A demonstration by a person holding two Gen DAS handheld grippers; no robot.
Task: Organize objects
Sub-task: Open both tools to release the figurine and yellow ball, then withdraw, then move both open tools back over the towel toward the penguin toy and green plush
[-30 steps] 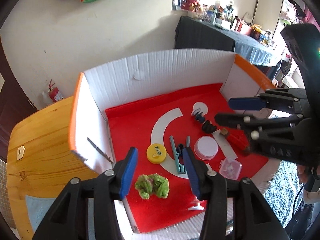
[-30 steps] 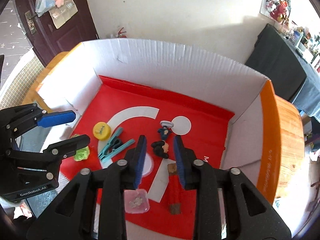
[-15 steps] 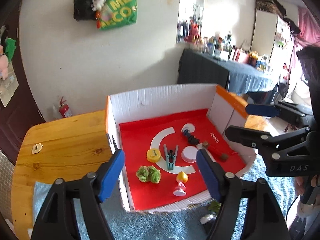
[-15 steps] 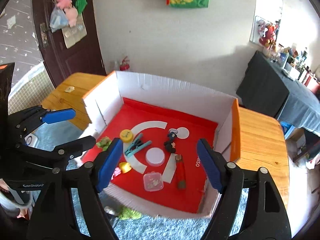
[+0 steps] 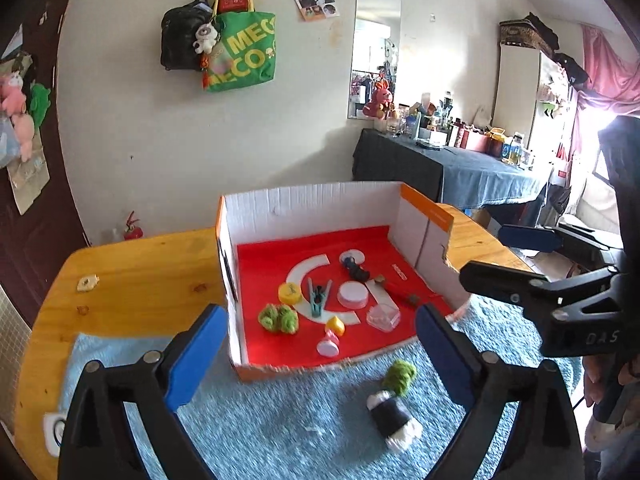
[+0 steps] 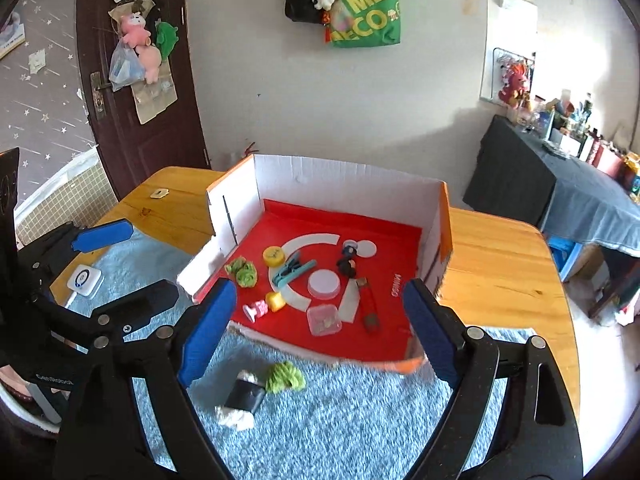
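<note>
Box (image 5: pixel 320 204) | toys inside (two on mat) | both grippers' fingers opening, nothing between

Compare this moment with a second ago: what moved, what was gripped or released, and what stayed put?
Both grippers drew back from the box, which now looks smaller. The left gripper and right gripper went from narrow to wide, still opening, nothing between them. Nothing was gripped or visibly released. The box's contents kept their places. A green pom-pom and black-and-white bundle on the blue mat came into view.
</note>
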